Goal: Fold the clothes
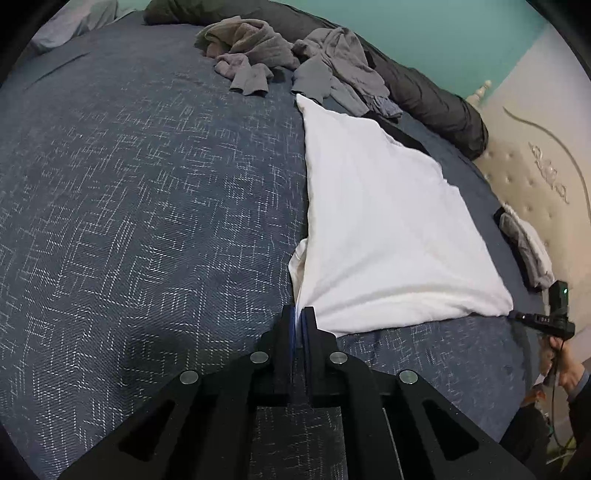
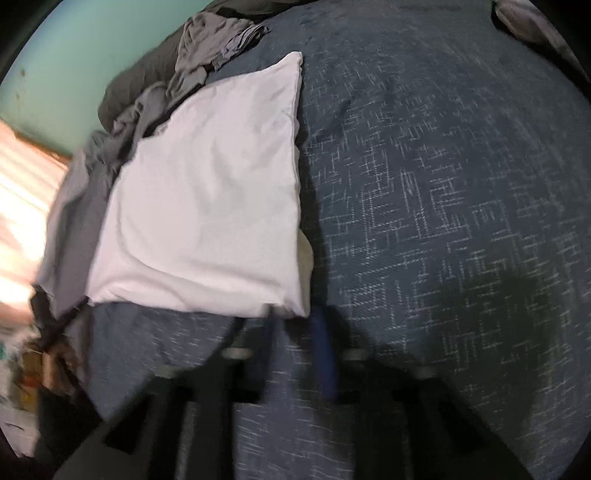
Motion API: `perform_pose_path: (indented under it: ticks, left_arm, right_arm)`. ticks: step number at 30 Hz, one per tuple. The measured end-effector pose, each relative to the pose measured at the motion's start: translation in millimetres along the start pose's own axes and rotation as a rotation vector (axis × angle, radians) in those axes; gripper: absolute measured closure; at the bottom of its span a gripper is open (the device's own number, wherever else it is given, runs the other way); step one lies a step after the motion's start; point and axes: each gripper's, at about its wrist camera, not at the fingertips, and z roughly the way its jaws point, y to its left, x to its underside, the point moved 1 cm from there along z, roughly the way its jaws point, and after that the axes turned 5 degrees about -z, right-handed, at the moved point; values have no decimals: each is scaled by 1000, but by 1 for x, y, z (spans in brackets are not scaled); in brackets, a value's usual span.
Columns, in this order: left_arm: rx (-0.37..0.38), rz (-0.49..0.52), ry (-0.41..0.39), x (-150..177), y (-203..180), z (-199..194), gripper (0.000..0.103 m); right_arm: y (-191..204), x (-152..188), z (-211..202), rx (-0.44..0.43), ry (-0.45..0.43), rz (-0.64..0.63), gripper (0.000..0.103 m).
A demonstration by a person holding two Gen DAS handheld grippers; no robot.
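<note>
White folded cloth, soft cotton-like rectangle (image 1: 388,229), lies flat on the bed with the dark blue woven cover with pale crosshatch pattern (image 1: 147,206), toward the bed's headboard side. Left gripper (image 1: 298,321), black with blue pads, is closed, jaws together pinching the near corner edge of the white cloth; a thin strip of white fabric runs up from between the pads. Right gripper (image 2: 295,328) is blurred in its own view; jaws look parted in the blur, tips right at the near edge of the white cloth (image 2: 207,199), nothing clearly between them; going by the rest, it is closed and holds nothing. In the left view the right gripper's black body shows at the far right edge of frame, held by a hand (image 1: 563,373) in a dark sleeve, off the bed's side.

Pile of crumpled grey garments (image 1: 288,62) sits at the far edge of the bed, just beyond the white cloth's far corner, partly touching it. Dark grey rolled blanket (image 1: 436,99) runs along the far edge behind the pile. Cream tufted headboard (image 1: 535,184) is to the right. A small grey and white bundle (image 1: 528,243) lies by the headboard, apart from the white cloth. Teal wall (image 1: 424,33) behind.
</note>
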Motion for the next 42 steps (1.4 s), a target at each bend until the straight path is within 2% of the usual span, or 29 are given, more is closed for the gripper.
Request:
perform_pose_path:
  ticks: [7, 11, 17, 18, 20, 21, 23, 25, 32, 34, 37, 40, 42]
  left_arm:
    - [3, -19, 14, 4, 3, 1, 99]
    - [3, -10, 5, 3, 1, -4, 99]
    - [33, -35, -18, 1, 3, -20, 99]
    - [26, -32, -23, 1, 3, -25, 103]
    - [-32, -22, -36, 1, 7, -30, 103]
    - [-32, -31, -31, 1, 10, -30, 103]
    - [-11, -59, -15, 3, 17, -25, 103]
    - [-21, -61, -8, 4, 19, -22, 103]
    - [45, -73, -11, -1, 10, -16, 103]
    - [55, -60, 0, -3, 2, -9, 98]
    - [81, -70, 11, -4, -3, 0, 64]
    - [113, -88, 21, -6, -4, 6, 63]
    - [110, -80, 19, -6, -5, 9, 63]
  right_arm:
    - [9, -2, -9, 91, 39, -85, 102]
    - [2, -2, -2, 86, 56, -58, 102]
    - [-3, -8, -15, 48, -5, -12, 102]
    - [-4, -9, -19, 38, -16, -5, 102]
    - [-4, -9, -21, 34, -9, -15, 102]
    - [-4, -8, -21, 36, 0, -21, 102]
    - [-6, -4, -15, 36, 27, -31, 102]
    - [-5, -2, -7, 34, 44, -43, 102]
    - [-1, 2, -1, 34, 52, -43, 101]
    - [-5, 2, -2, 26, 44, -34, 101]
    - [-8, 2, -3, 21, 36, -25, 101]
    - [-9, 3, -4, 19, 31, -25, 101]
    - [-9, 3, -4, 20, 30, -24, 101]
